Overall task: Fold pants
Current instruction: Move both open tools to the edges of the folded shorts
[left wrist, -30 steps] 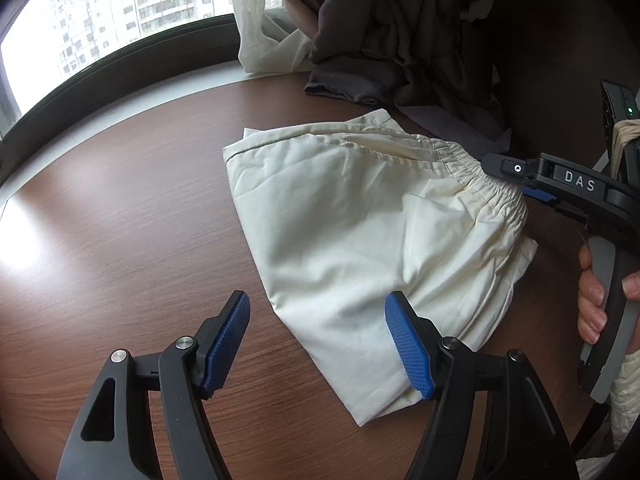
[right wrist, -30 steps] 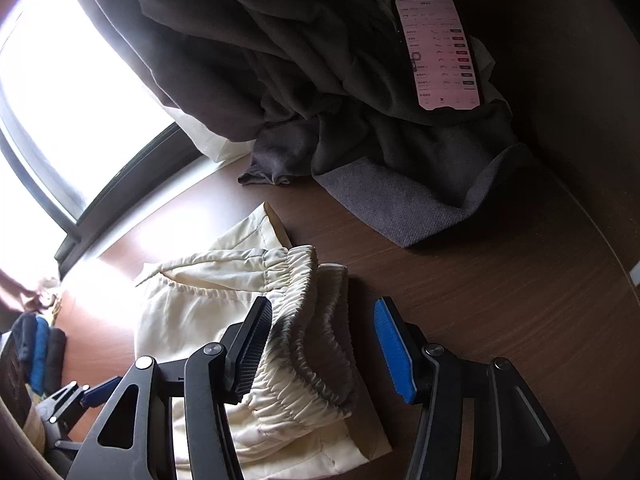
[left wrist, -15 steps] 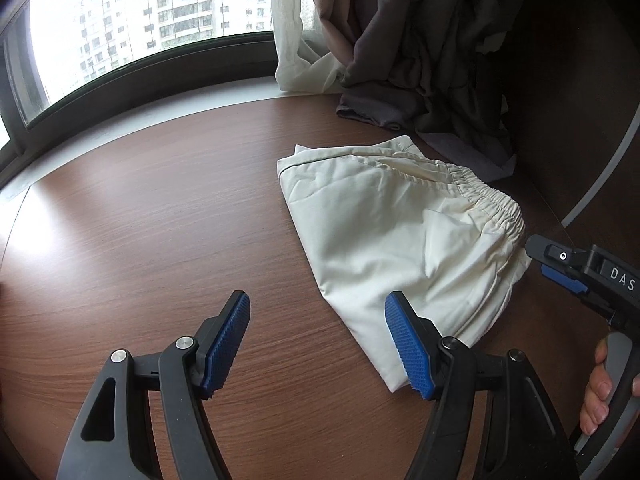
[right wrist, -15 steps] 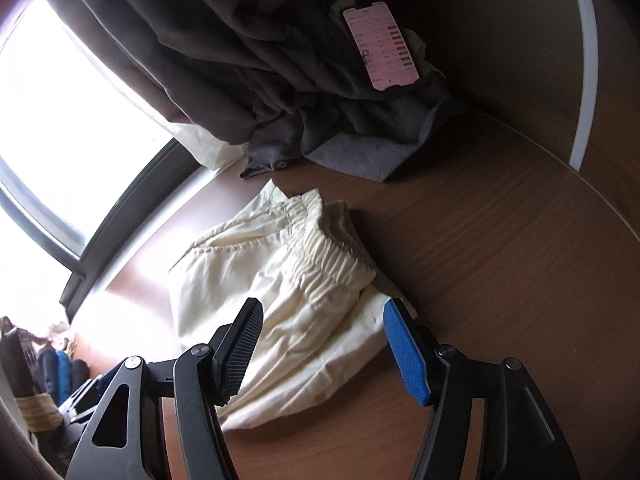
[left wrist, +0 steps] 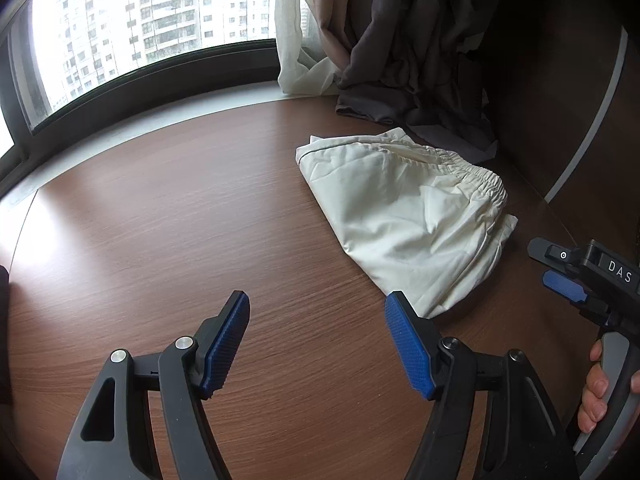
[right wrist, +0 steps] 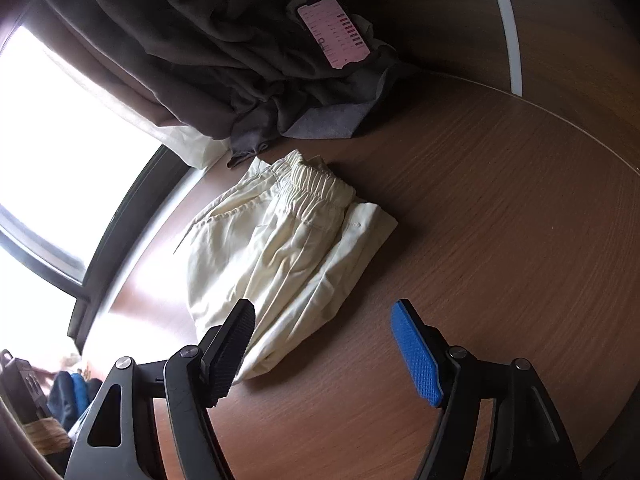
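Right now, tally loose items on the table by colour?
Cream: 1, the folded pants
Dark grey: 1, the crumpled cloth at the curtain's foot
Pink-screened: 1, the phone lying on that cloth
Total: 3

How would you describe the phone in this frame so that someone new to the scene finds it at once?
Start at the wooden table and follow it back to the corner where the dark curtain bunches up beyond the folded cream pants. The phone sits up on that heap of grey cloth. Its lit, pinkish screen with rows of text is the only bright, hard-edged rectangle among soft fabrics.
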Demonstrator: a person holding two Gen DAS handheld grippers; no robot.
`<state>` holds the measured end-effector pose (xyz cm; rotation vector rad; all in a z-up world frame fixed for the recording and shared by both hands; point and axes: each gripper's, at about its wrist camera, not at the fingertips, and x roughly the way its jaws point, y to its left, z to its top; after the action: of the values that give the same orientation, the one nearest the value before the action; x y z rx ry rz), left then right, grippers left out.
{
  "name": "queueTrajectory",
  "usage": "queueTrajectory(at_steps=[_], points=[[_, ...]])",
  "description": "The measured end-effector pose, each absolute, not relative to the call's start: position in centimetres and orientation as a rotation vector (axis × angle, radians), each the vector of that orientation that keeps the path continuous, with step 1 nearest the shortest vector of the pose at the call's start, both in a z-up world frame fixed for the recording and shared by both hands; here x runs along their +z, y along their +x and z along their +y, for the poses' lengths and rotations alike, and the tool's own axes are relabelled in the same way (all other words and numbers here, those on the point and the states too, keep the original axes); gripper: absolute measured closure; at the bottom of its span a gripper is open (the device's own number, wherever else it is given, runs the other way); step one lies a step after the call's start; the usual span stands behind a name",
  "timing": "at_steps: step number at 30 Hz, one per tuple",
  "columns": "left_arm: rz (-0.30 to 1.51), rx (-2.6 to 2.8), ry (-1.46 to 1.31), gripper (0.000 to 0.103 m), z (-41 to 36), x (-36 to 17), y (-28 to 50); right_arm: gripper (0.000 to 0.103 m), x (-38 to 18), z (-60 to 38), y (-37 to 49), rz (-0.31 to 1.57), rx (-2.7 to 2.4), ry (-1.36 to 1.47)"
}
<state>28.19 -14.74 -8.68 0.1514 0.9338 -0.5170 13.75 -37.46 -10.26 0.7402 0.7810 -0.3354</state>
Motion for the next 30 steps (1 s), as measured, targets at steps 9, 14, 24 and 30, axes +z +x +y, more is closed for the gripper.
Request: queueTrajectory(at_steps=[9, 14, 24, 30], points=[[0.859, -0.623, 0.205, 0.033, -13.7, -7.7, 30.7, 0.032, -9.9, -34.5, 12.8, 0.704, -0.439, 0.724], [0.823, -0.700, 0.222, 0.033, -14.6, -7.8, 33.3, 0.032, -9.7, -34.2, 14.1, 0.668, -0.500, 0.735], [0.842, -0.791, 0.202, 0.033, -18.2, -10.0, 38.8, 0.031, -11.0, -35.6, 17.3, 0.634, -0.623, 0.771], [0.926, -0.824, 0.140, 0.033, -19.7, -12.0, 41.5, 0.032, -12.7, -36.8, 19.1, 0.656, -0.664, 0.792]])
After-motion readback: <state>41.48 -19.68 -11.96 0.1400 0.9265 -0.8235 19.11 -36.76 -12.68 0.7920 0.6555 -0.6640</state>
